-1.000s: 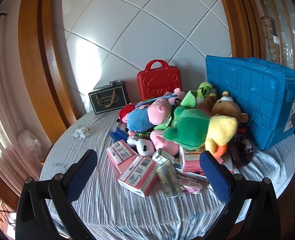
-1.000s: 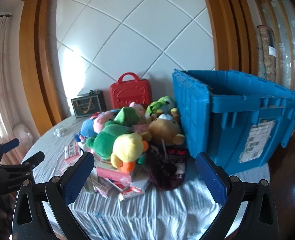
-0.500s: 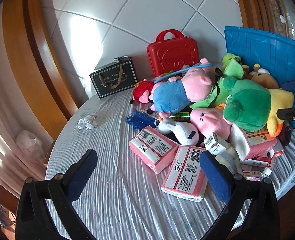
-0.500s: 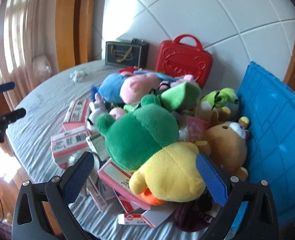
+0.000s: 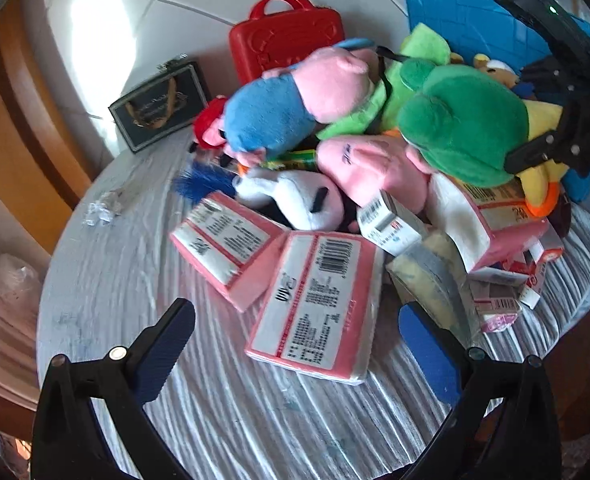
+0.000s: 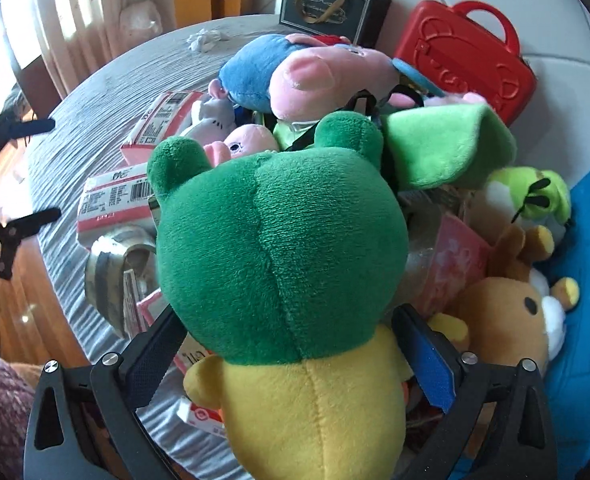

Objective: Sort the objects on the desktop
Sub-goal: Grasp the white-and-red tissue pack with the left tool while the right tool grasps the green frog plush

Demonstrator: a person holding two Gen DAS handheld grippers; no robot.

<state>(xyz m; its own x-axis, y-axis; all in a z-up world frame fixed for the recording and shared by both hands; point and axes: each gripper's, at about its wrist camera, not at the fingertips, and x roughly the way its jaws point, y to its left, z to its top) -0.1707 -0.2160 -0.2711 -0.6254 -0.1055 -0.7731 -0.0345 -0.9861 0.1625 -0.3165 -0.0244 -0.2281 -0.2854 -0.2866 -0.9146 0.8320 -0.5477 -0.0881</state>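
Note:
A pile of plush toys and pink tissue packs lies on a round table. My left gripper [image 5: 295, 344] is open just above a pink tissue pack [image 5: 315, 304], one finger on each side. My right gripper [image 6: 291, 356] is open around a green-and-yellow plush toy [image 6: 279, 264], its fingers at the toy's sides. That gripper also shows in the left wrist view [image 5: 555, 148] beside the green plush [image 5: 463, 124]. A blue-and-pink pig plush [image 5: 295, 100] lies behind, and a second tissue pack [image 5: 227, 248] to the left.
A blue crate [image 6: 587, 280] stands at the right, with a brown bear plush [image 6: 507, 320] against it. A red toy case [image 5: 287, 40] and a dark box [image 5: 159, 108] stand at the back by the wall. Small boxes [image 5: 391, 220] lie in the pile.
Both grippers have moved forward and down into the pile. The left one now straddles the tissue pack; the right one now straddles the green-and-yellow plush.

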